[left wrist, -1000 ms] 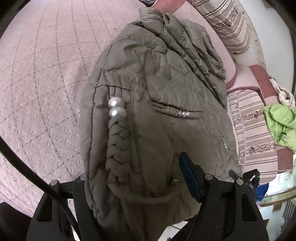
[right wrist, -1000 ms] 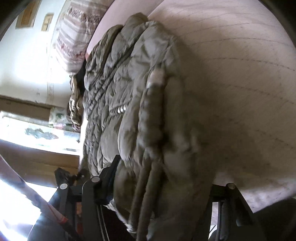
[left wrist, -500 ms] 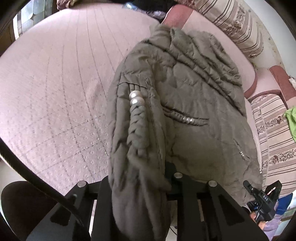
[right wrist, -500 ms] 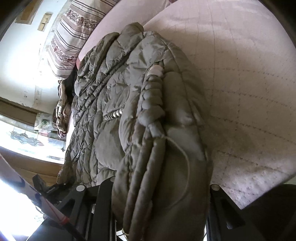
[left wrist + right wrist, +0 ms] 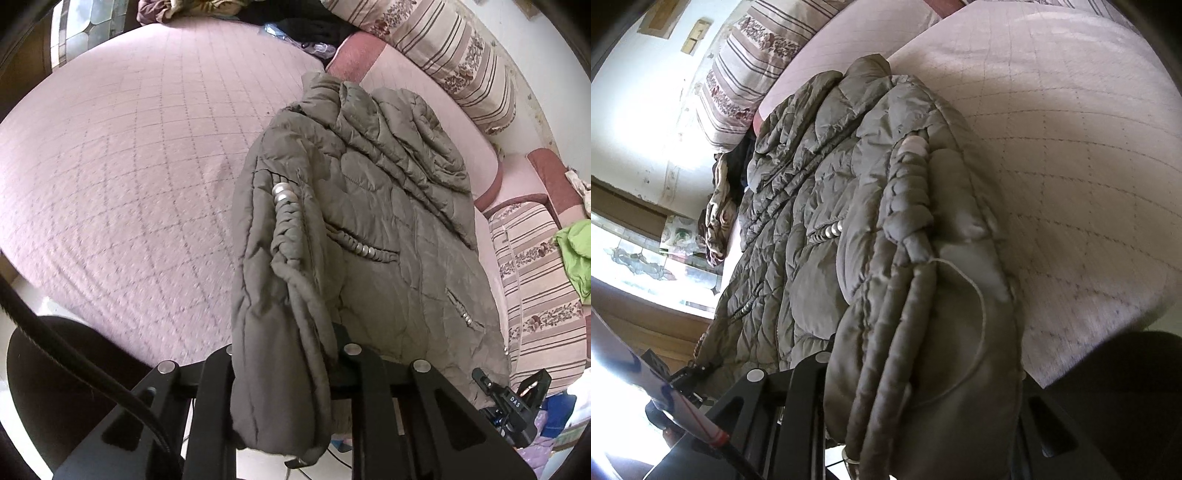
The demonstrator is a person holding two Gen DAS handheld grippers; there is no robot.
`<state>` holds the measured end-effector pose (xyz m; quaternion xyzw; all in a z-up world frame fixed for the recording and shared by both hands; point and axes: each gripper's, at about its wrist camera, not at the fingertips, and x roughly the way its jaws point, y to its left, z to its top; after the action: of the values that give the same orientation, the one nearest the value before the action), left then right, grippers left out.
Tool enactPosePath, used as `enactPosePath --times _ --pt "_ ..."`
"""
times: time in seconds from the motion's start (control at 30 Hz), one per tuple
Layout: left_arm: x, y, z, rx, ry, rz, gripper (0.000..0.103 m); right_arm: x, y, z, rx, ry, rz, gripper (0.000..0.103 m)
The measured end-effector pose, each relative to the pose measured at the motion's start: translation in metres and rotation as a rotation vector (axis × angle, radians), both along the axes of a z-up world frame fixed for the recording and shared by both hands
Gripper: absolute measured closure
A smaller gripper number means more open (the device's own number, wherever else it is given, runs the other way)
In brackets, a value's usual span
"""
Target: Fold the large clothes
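An olive-grey quilted puffer jacket (image 5: 369, 206) lies on the pink quilted bed, its far part bunched toward the pillows. A braided cord with silver beads (image 5: 284, 214) runs along its near edge. My left gripper (image 5: 284, 354) is shut on the jacket's near hem, and the fabric hangs down over the fingers. In the right wrist view the same jacket (image 5: 827, 206) fills the middle. My right gripper (image 5: 923, 373) is shut on a thick bunch of the hem and braided cord (image 5: 908, 206). Both sets of fingertips are hidden by fabric.
The pink quilted bedspread (image 5: 122, 155) stretches left of the jacket, and right of it in the right wrist view (image 5: 1071, 129). Striped pillows (image 5: 443, 48) lie at the head. A green cloth (image 5: 576, 254) lies at the far right. A dark round object (image 5: 48, 391) sits below the bed edge.
The left gripper has shut on the jacket hem. Both grippers have drawn back toward the bed's near edge, pulling the hem along, so more bedspread shows.
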<state>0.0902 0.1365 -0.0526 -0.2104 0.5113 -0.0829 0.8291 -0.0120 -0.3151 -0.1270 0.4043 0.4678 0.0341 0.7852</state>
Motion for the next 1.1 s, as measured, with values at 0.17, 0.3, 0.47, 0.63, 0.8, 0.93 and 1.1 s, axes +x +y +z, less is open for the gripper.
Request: enactPosePath --times 0.17,0.3,0.47,0.63,0.8,0.93,1.1 --pt "-0.003 0.007 0.005 -0.027 -0.001 0.025 0.085 -0.004 0.001 0.009 -0.019 -0.002 0.031 0.08" --pt "-0.006 0.01 0.006 -0.037 0.0 0.023 0.085 -0.012 -0.003 0.013 -0.011 -0.005 0.045 0.08" --pt "-0.001 0.011 0.006 -0.046 0.006 0.02 0.085 -0.014 -0.003 0.022 -0.006 -0.009 0.053 0.08" --pt "0.005 0.008 0.016 -0.025 -0.025 0.011 0.085 -0.008 -0.003 0.033 -0.007 -0.027 0.062 0.081" --pt "0.018 0.002 0.028 0.012 -0.077 0.003 0.085 0.006 -0.003 0.047 -0.017 -0.059 0.069 0.082" --pt "0.03 -0.003 0.037 0.024 -0.103 -0.003 0.085 0.011 -0.001 0.06 -0.057 -0.089 0.085 0.083" --pt "0.035 -0.011 0.052 0.04 -0.158 -0.016 0.085 0.021 0.003 0.078 -0.098 -0.129 0.094 0.083"
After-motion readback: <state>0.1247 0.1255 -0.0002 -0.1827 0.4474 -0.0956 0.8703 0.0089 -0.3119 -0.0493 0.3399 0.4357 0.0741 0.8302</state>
